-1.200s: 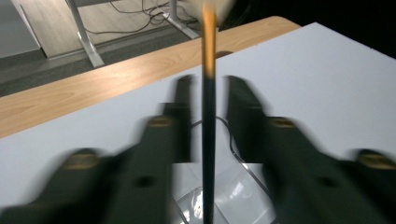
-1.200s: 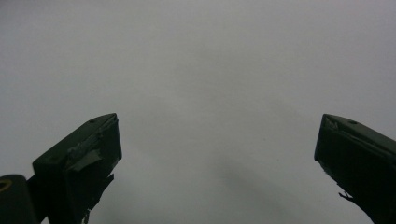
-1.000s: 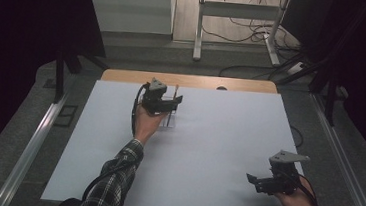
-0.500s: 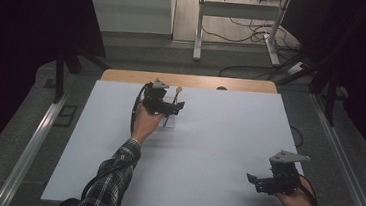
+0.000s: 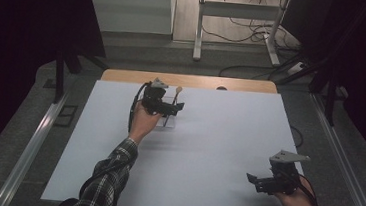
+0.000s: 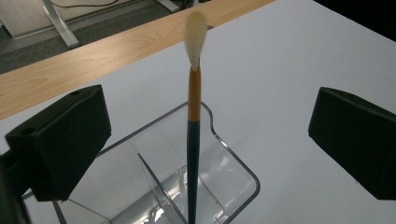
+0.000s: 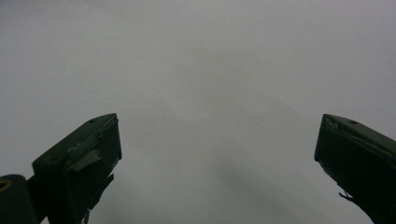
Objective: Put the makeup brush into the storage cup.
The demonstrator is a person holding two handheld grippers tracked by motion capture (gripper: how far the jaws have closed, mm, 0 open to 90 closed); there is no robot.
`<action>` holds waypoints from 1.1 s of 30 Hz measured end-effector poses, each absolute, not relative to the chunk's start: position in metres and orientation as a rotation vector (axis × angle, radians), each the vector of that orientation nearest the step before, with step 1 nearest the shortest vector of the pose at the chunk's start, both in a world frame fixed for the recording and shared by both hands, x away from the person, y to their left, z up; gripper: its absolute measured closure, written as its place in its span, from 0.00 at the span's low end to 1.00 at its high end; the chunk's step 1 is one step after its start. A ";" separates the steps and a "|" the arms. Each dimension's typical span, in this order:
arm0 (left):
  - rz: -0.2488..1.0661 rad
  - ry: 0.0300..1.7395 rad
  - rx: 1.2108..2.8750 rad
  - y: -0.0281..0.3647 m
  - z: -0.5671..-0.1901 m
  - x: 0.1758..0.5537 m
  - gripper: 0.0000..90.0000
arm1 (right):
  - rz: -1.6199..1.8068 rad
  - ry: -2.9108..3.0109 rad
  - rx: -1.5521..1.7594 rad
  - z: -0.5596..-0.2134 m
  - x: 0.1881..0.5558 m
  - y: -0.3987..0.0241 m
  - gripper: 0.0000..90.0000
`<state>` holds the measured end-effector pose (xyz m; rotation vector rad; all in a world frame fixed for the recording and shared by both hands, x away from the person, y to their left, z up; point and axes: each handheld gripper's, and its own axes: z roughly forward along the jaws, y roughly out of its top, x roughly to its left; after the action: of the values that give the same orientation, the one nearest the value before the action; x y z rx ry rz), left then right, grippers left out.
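A paintbrush (image 6: 194, 116) with a dark handle, an orange band and a pale tip stands upright in a clear divided holder (image 6: 233, 163). My left gripper (image 6: 208, 133) is open, with one jaw on each side of the brush and neither touching it. In the high view the left gripper (image 5: 174, 107) hovers at the holder (image 5: 168, 120) at the back of the white table, and the brush (image 5: 177, 91) tip pokes up behind it. My right gripper (image 5: 257, 182) is open and holds nothing near the front right; between its jaws (image 7: 215, 158) lies bare white surface.
The white tabletop (image 5: 218, 136) ends at a wooden strip (image 5: 198, 80) along the back. Beyond it are a grey floor, desk legs (image 5: 198, 29) and cables. Metal rails (image 5: 31, 145) run down both sides of the table.
The left hand has shifted slightly at the holder, and the brush's pale tip now shows above the gripper. The right gripper has stayed still.
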<state>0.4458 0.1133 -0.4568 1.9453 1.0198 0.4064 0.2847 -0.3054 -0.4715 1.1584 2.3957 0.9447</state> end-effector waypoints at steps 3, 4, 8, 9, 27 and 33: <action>0.401 1.009 1.959 0.114 -0.456 0.445 0.00 | 0.945 2.395 1.159 -0.471 0.285 -0.305 0.01; 0.402 1.007 1.962 0.115 -0.455 0.445 0.00 | 0.945 2.396 1.159 -0.472 0.285 -0.305 0.01; 0.386 0.999 1.967 0.117 -0.453 0.443 0.00 | 0.945 2.396 1.160 -0.472 0.285 -0.305 0.01; 0.380 0.998 1.967 0.118 -0.453 0.442 0.00 | 0.944 2.396 1.159 -0.472 0.285 -0.305 0.01; 0.377 0.984 1.991 0.126 -0.446 0.433 0.00 | 0.947 2.393 1.161 -0.472 0.285 -0.305 0.01; 0.358 0.981 1.987 0.127 -0.446 0.429 0.00 | 0.951 2.392 1.163 -0.471 0.285 -0.306 0.00</action>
<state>0.4293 0.1272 -0.4461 1.9874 0.9809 0.3577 0.2846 -0.3055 -0.4713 1.1629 2.3917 0.9508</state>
